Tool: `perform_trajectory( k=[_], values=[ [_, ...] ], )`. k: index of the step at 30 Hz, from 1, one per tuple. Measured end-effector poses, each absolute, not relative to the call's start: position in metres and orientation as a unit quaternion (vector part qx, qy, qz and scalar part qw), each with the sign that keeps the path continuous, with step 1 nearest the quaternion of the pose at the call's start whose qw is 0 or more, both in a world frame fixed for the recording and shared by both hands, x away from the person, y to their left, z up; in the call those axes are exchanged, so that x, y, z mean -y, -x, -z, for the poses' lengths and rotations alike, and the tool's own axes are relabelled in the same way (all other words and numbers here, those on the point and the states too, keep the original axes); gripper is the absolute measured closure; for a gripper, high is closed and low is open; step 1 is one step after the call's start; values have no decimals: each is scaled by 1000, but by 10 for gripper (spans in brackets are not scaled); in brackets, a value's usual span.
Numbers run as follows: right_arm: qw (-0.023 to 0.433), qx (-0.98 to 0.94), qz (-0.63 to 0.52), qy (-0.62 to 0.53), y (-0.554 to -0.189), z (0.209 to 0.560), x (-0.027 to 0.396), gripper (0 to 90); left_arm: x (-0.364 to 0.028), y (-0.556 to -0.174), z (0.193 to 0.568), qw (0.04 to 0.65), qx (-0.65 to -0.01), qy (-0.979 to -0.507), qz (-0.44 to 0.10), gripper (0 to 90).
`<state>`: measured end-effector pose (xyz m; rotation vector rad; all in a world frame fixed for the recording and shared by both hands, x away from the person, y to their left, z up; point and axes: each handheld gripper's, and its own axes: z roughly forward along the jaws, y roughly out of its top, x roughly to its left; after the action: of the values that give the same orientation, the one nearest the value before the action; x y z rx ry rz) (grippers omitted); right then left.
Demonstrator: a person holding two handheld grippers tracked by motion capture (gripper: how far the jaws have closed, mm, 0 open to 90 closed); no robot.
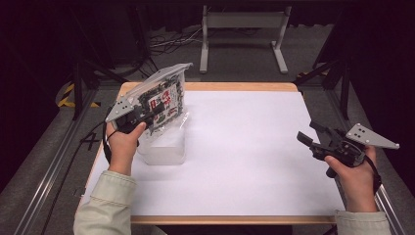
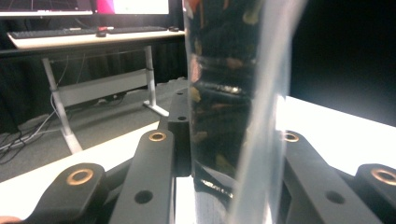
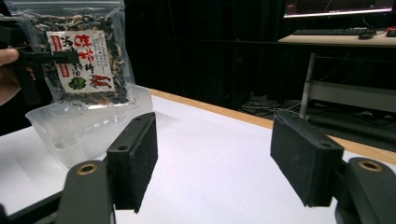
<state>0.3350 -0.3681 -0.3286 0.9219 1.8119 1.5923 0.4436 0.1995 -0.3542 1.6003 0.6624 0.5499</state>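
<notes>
My left gripper (image 1: pixel 157 111) is shut on a clear zip bag (image 1: pixel 164 93) of dark dried food with a red and white label. It holds the bag upright above a clear plastic container (image 1: pixel 165 149) at the table's left side. In the left gripper view the bag (image 2: pixel 224 93) stands pinched between the black jaws of this gripper (image 2: pixel 229 154). The right gripper view shows the bag (image 3: pixel 84 60) hanging over the container (image 3: pixel 84 128), with the left gripper's fingers (image 3: pixel 44 58) across its label. My right gripper (image 1: pixel 309 132) hovers open near the table's right edge, and nothing sits between its pads (image 3: pixel 135 158).
A white sheet (image 1: pixel 244 147) covers the wooden table from the container to the right edge. Beyond the far edge stands a grey desk frame (image 1: pixel 242 22) with cables on the floor. A desk with a keyboard (image 3: pixel 334 31) lies farther back.
</notes>
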Motion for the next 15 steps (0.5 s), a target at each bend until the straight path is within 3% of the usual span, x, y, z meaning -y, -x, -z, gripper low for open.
perform_trajectory(
  k=[15],
  values=[
    [273,-676,-594,-340,-335,329,366,332,-207,-449,364,610,-296,-700,-226,714]
  ],
)
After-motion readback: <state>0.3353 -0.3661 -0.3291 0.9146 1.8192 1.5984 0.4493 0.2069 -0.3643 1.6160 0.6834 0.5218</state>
